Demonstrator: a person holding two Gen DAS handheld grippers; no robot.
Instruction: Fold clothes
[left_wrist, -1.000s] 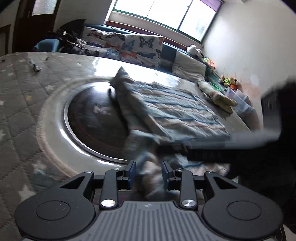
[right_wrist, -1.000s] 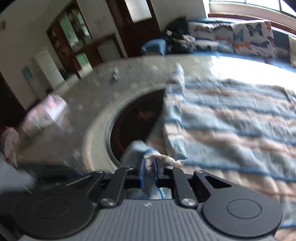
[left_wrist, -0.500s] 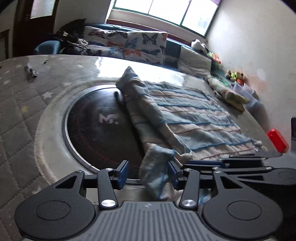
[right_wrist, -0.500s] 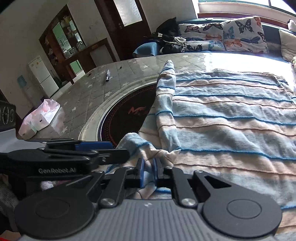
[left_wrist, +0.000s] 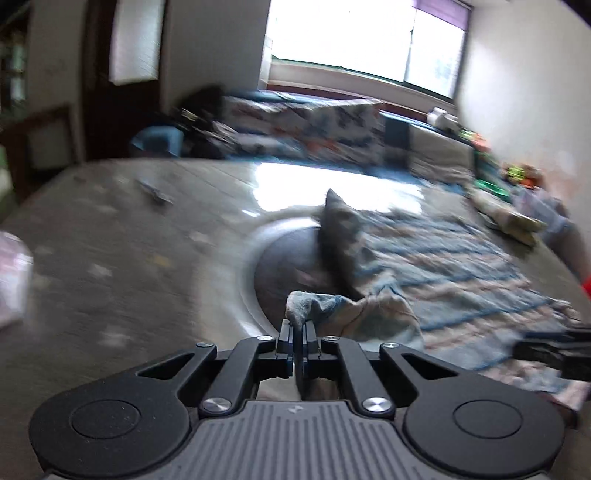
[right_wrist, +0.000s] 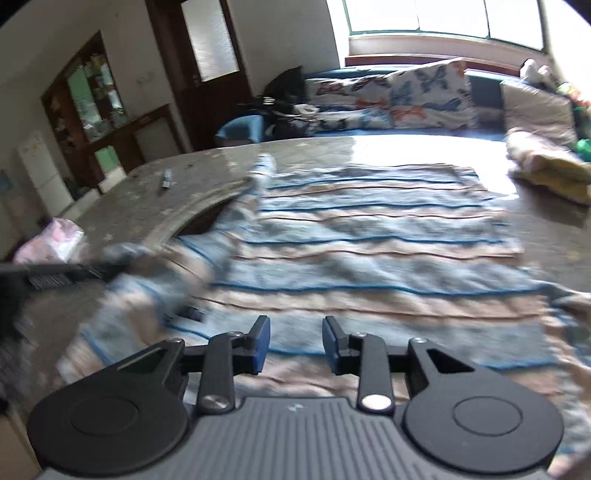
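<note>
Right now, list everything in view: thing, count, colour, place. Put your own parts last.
striped garment: one, blue and beige, spread on the table, near corner bunched.
table: one, grey quilted cover with stars, under the garment.
round inset: one, dark, table centre, partly covered by the garment.
small dark object: one, far left of the table; too blurred to name.
pink-white bag: one, left table edge.
folded yellow-beige cloth: one, far right of the table.
butterfly cushions: several, white-blue-orange, on the bench under the window.
left tongs: black, shut on the garment's corner.
right tongs: black with blue pads, open above the garment.
</note>
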